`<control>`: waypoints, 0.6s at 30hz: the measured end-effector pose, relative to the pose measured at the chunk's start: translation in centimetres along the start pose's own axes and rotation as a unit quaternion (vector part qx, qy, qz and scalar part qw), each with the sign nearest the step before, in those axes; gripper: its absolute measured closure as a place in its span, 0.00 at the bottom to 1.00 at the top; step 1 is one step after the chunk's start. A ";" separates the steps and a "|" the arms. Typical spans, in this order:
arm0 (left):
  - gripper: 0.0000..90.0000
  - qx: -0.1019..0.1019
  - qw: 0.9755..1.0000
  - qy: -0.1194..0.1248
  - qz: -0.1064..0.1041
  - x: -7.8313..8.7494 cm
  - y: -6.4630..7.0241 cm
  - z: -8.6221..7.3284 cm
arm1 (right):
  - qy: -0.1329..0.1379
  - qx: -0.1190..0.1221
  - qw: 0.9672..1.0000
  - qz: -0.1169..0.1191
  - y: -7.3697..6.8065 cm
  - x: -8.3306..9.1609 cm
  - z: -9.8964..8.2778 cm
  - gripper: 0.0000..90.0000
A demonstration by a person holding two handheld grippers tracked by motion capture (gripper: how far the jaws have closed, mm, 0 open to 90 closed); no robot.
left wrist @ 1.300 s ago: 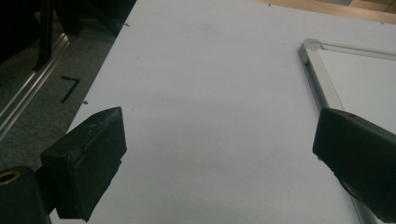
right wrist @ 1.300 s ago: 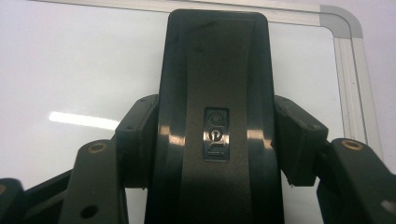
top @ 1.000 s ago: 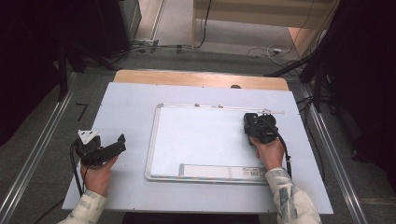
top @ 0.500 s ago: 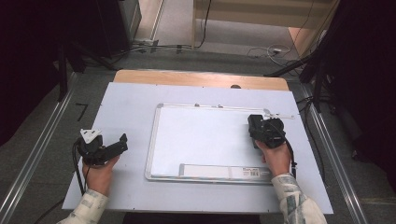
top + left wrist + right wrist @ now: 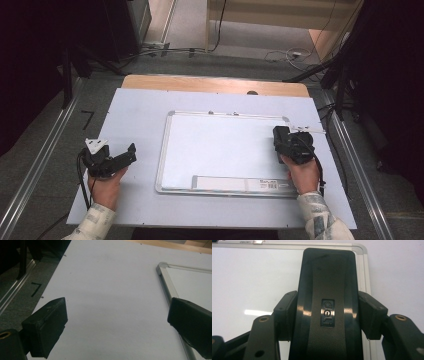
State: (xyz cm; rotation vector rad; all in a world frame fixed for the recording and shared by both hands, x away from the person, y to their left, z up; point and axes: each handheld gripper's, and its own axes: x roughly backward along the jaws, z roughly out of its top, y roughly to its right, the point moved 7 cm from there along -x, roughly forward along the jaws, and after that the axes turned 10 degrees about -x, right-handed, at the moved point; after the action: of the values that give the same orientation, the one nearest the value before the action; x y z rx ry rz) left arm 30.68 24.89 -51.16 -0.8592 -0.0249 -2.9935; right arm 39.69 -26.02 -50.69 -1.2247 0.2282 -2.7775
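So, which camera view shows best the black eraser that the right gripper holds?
The right gripper view: the eraser is close, its embossed logo visible, clamped between both jaws. The high view shows it small at the whiteboard's right edge.

A lab or recording room, by its look. The desk (image 5: 140, 110) is a pale board on a wooden top, flanked by metal rails (image 5: 40, 165) on grey carpet (image 5: 50, 120). Black drapes (image 5: 30, 60) close off both sides. Beyond the desk's far edge, cables (image 5: 280, 52) trail over the floor past black stand legs (image 5: 340, 75) and plain wooden furniture (image 5: 280, 12).
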 end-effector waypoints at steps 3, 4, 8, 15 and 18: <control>0.04 0.000 1.000 0.001 0.000 0.1 -0.1 0.0 | 0.002 -0.003 1.000 -0.002 0.4 0.4 -0.3 0.41; 0.04 0.001 1.000 0.002 0.000 0.1 -0.1 0.0 | 0.003 -0.005 1.000 -0.004 0.5 0.6 -0.4 0.41; 0.04 0.002 1.000 0.004 0.000 0.2 -0.1 0.1 | 0.004 -0.007 1.000 -0.010 1.0 1.0 -0.8 0.41; 0.04 0.003 1.000 0.004 0.000 0.2 -0.1 0.1 | 0.001 -0.009 1.000 -0.016 1.6 1.2 -1.5 0.41; 0.04 0.002 1.000 0.004 0.000 0.2 -0.2 0.1 | -0.001 -0.005 1.000 -0.019 1.4 1.1 -2.0 0.41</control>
State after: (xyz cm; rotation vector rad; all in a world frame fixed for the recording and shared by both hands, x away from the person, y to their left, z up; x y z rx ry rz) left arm 30.53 25.04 -51.01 -0.8482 -0.0325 -2.9958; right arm 37.52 -27.36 -51.43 -1.2475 0.2218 -2.8093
